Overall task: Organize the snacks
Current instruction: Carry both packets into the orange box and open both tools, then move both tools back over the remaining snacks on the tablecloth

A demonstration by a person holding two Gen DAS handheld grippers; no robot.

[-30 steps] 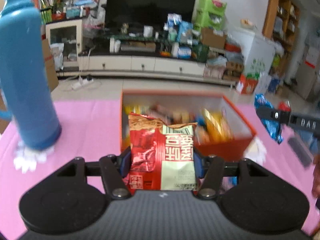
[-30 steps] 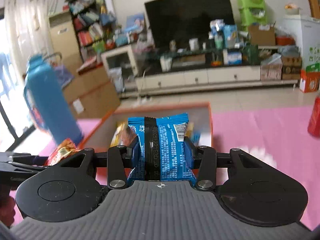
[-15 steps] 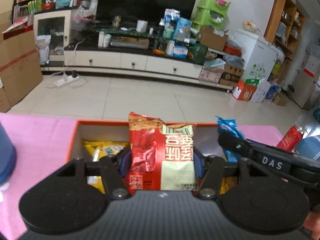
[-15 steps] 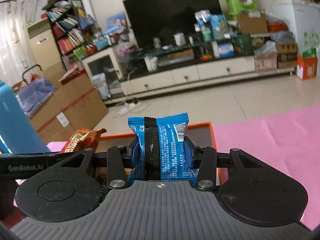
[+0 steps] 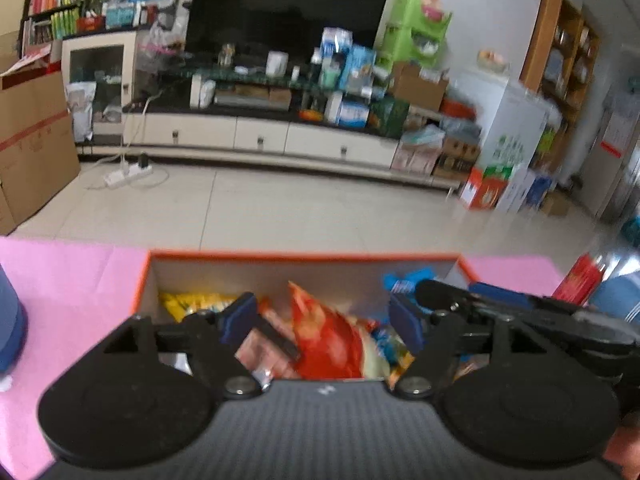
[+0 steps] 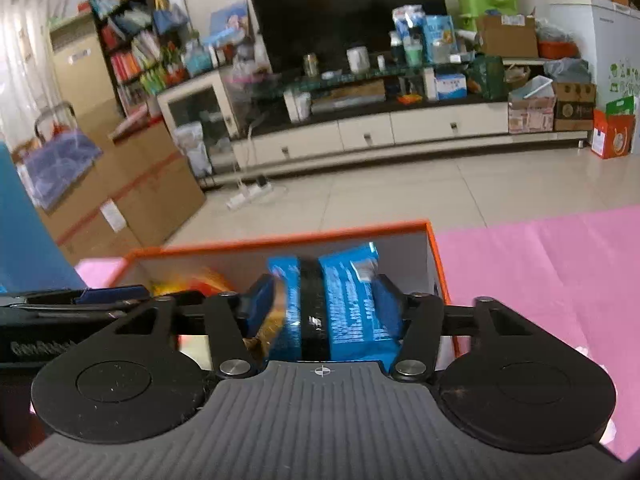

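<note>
Both grippers' jaws opening, red packet and blue packet loose over orange box

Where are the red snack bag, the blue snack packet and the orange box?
red snack bag (image 5: 326,340), left wrist view, its crinkled front.
blue snack packet (image 6: 348,304), right wrist view, its printed face.
orange box (image 6: 280,240), right wrist view, far rim.

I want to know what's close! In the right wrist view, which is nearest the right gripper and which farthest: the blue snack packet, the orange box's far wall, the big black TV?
1. blue snack packet, between the opening jaws.
2. orange box's far wall, just beyond.
3. TV, across the room.
</note>
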